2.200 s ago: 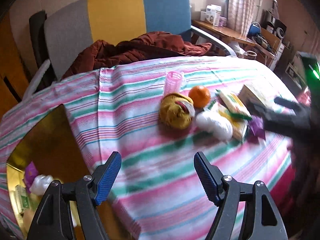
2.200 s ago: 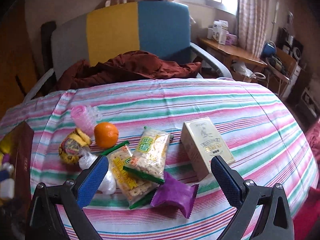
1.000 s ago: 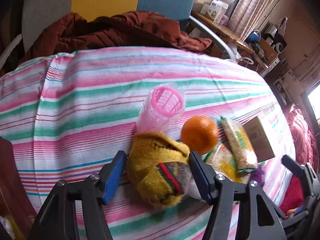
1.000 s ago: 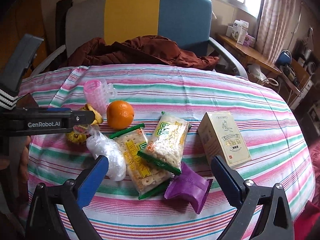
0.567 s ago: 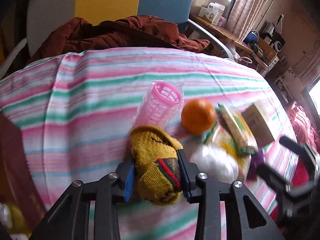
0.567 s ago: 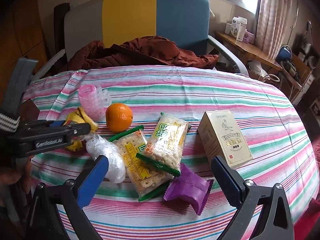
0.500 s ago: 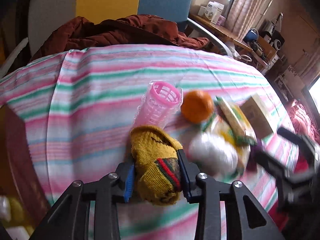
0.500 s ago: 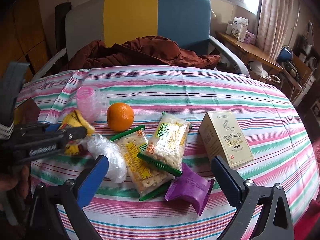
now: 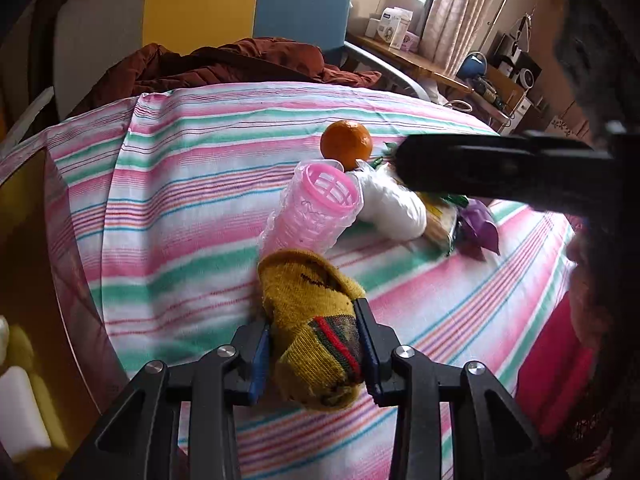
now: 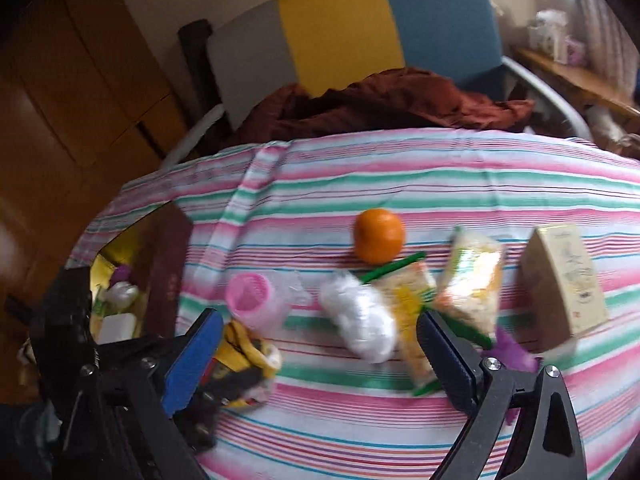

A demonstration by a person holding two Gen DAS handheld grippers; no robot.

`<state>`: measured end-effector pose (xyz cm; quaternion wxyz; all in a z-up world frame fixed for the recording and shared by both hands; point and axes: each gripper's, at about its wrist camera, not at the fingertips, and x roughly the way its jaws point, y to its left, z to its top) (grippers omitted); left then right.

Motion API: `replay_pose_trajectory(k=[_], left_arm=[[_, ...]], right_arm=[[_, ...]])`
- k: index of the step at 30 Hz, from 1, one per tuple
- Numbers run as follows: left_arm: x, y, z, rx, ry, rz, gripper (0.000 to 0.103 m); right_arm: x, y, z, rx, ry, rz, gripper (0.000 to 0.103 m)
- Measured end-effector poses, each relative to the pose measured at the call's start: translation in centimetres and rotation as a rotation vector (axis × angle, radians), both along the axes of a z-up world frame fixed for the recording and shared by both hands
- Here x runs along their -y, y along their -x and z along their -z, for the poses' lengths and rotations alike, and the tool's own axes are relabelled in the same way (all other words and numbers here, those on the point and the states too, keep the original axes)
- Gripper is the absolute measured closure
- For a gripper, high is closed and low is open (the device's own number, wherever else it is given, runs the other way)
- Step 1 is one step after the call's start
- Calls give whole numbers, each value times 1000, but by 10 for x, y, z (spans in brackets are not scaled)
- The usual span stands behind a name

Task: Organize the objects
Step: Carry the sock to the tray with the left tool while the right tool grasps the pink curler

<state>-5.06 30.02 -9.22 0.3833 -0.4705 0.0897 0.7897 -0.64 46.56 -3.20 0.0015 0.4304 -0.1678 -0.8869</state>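
Observation:
My left gripper [image 9: 314, 344] is shut on a yellow sock [image 9: 308, 292] with a red-green band, just above the striped cloth. Behind the sock lie a pink mesh roller [image 9: 316, 208], a white plastic wad [image 9: 394, 208] and an orange [image 9: 346, 144]. My right gripper [image 10: 316, 332] is open and its jaws are closing. The white wad [image 10: 360, 328] lies ahead between its fingers, untouched, and the roller [image 10: 256, 300] is by the left finger. In the right wrist view the sock [image 10: 244, 348] hangs in the left gripper at lower left.
Two cracker packets [image 10: 474, 280], a purple packet [image 10: 512, 352] and a cream carton [image 10: 564, 276] lie to the right. A dark box with a gold lining [image 10: 164, 272] holding small items stands at the table's left edge. A chair with a rust jacket [image 10: 380, 104] stands behind.
The left gripper has shut on the sock and carried it leftward away from the roller. The right gripper has swung left, from over the packets to the white wad, its jaws slightly narrower.

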Motion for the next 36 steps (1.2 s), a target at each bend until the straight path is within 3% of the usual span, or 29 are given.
replay_pose_trajectory(k=[9, 11, 13, 14, 17, 24, 28, 31, 36], left_arm=[[3, -3, 2, -15, -18, 10, 65], [3, -3, 2, -22, -16, 13, 65], [2, -3, 3, -26, -16, 15, 65], [2, -2, 3, -29, -16, 16, 65], [0, -2, 3, -30, -14, 19, 66], [10, -12, -7, -29, -22, 27, 66], [40, -24, -27, -39, -58, 19, 66], [65, -34, -47, -58, -88, -23, 66], [131, -25, -76, -94, -119, -172, 66]], right_arm=[[40, 37, 12, 73, -33, -177, 10], [45, 45, 20, 99, -30, -200, 22], [49, 52, 28, 145, -63, -206, 45], [51, 53, 30, 156, -93, -202, 47], [43, 48, 27, 143, -58, -183, 55], [27, 33, 10, 92, -64, -84, 55], [22, 27, -9, 49, -52, -50, 55], [29, 27, -23, 18, -47, -56, 55], [62, 35, -35, -15, -44, -108, 55]])
